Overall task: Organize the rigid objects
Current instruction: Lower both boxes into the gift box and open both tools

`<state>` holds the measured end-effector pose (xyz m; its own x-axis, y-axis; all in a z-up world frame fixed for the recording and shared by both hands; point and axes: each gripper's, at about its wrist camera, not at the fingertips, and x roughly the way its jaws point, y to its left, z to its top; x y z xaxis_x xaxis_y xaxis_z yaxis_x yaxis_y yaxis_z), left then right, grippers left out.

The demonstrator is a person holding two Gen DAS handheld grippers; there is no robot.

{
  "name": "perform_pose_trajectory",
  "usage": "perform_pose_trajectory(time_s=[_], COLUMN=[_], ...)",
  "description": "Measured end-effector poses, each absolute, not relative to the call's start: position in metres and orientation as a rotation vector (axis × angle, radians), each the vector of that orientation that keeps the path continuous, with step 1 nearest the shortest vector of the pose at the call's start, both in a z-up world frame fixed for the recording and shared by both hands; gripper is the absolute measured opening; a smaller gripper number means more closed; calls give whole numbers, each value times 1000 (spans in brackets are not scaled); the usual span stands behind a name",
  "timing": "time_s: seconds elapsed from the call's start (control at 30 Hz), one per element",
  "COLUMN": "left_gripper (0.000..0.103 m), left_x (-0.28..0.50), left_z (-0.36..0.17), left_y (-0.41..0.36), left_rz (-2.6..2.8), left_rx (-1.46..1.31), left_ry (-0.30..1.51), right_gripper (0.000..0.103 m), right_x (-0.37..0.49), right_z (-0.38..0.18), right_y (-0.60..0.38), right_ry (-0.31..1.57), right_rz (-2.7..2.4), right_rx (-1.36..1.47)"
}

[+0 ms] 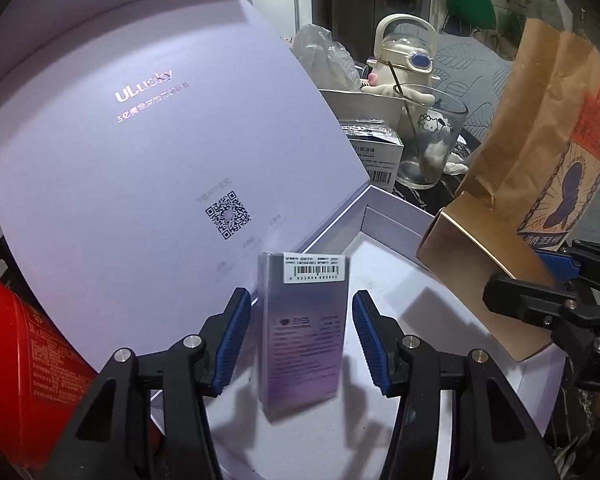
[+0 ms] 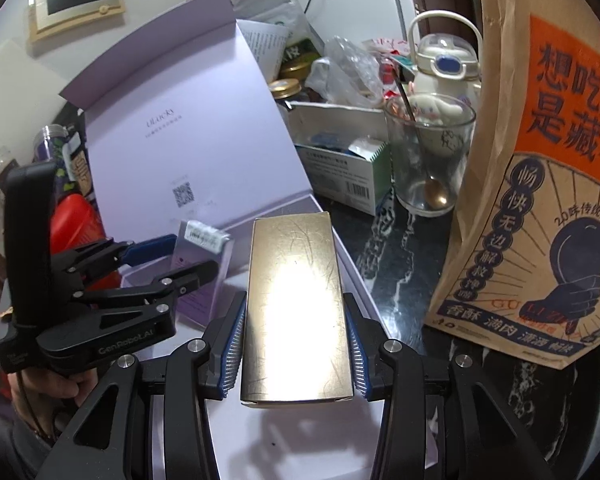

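**Left wrist view: both boxes over the tray, grips look okay**

Left wrist cam shows my left gripper with the purple box standing up between its blue pads. There's a sliver of gap visible on both sides from this angle, but the jaws are about as closed as they go, so I'm calling it a grip on the box, probably pinched lower down. It hangs above the white floor of the open tray, right by the raised lid.

Right wrist cam: my right gripper is clamped on the gold box, pads tight on its long sides, also over the tray.

Handling-wise, both are stiff cardboard cartons, likely light. The purple one is shrink-wrapped, so I'd guess slippery; hold it across the narrow faces, mid-height. The gold one is glossy and scuffs easily, and squeezing hard could dent the walls.

The paper bag and glass sit close on the right, so watch the swing.
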<state>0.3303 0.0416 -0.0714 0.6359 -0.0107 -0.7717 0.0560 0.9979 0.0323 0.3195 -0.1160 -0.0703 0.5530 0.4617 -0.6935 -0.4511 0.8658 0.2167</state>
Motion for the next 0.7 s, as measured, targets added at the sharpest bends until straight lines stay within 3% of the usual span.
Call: perform_pose_trajectory(time_s=[0.4, 0.47, 0.53, 0.7], left_gripper=[52, 52, 52, 52], left_x=[328, 328, 327, 324], left_z=[-75, -73, -71, -65], left_y=[35, 34, 34, 34], left_rz=[-26, -26, -16, -6], left_rx=[98, 103, 104, 106], left_ry=[883, 872, 870, 855], right_gripper=[47, 49, 62, 64], right_x=[321, 322, 320, 310], right_z=[-82, -80, -76, -64], right_y=[-108, -109, -111, -114], right_ry=[860, 853, 837, 795], right_rz=[485, 474, 474, 445], right_rx=[-64, -57, -40, -59])
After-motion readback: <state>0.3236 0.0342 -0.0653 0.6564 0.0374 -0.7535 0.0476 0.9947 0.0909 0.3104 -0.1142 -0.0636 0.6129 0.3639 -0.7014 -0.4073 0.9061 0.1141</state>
